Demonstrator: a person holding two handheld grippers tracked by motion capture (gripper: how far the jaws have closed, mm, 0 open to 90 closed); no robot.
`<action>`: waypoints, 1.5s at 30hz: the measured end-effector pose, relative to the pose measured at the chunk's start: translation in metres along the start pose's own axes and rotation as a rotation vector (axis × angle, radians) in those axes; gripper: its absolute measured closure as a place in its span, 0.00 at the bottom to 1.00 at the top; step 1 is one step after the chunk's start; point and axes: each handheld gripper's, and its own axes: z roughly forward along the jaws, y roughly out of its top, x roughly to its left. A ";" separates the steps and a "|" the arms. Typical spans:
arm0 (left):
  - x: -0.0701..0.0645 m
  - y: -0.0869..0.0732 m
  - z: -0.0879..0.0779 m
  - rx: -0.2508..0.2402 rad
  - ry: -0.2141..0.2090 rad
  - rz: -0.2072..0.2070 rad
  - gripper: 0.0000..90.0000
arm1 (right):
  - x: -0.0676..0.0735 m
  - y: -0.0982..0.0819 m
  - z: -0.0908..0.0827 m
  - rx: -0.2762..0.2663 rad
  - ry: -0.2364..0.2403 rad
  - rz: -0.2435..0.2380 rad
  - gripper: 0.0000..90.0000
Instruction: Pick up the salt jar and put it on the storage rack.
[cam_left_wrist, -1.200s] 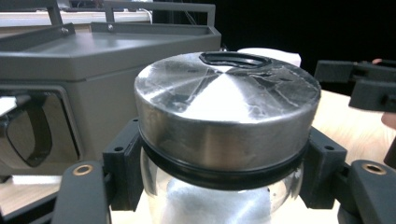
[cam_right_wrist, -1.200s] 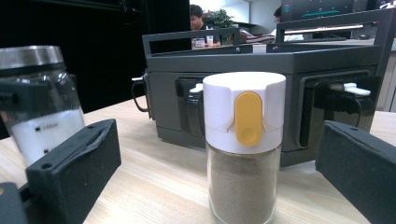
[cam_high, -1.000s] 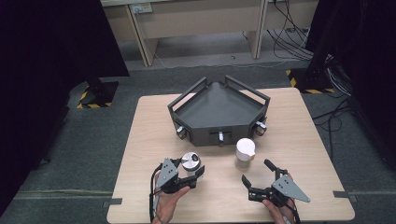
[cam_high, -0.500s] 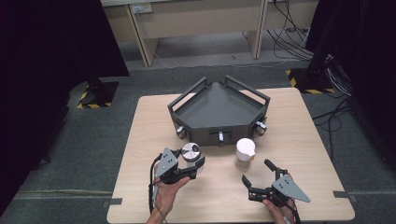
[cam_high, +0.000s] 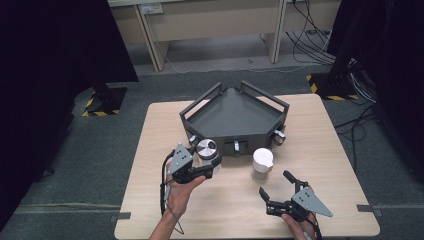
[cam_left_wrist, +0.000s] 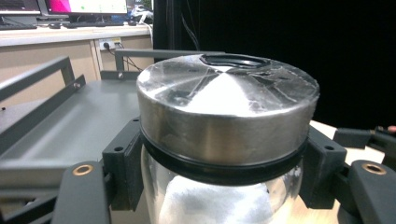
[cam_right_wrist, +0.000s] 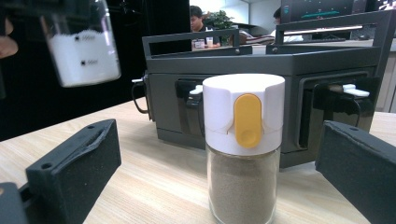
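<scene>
**Jar riding high in a neck grip, shaker waiting between open jaws**

The left gripper (cam_high: 207, 165) is clenching a glass jar (cam_left_wrist: 224, 140) with a metal lid just under that lid, its jaws pressing the neck from both sides while the white powder inside is hanging below them, clear of the tabletop (cam_high: 235, 205). The grip is sitting on smooth glass, so the jar could be slipping or tilting if the hand swings, and it could be knocking the rail of the grey tray (cam_high: 235, 117) just ahead of the jaws. The right gripper (cam_high: 280, 192) is resting released, its jaws spread wide; the white-capped shaker (cam_right_wrist: 243, 144) is standing upright just ahead of them, centred, untouched. Closing off-centre could be tipping it.
</scene>
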 end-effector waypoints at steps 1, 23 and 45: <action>0.000 0.003 0.002 0.000 -0.001 0.004 0.34 | 0.000 0.000 0.000 0.000 0.001 0.000 0.00; 0.010 0.056 0.066 0.005 0.080 0.005 0.34 | -0.004 0.002 -0.003 -0.009 -0.007 0.006 0.00; 0.029 0.043 0.107 0.013 0.218 -0.015 0.34 | -0.006 0.003 -0.004 -0.016 -0.011 0.012 0.00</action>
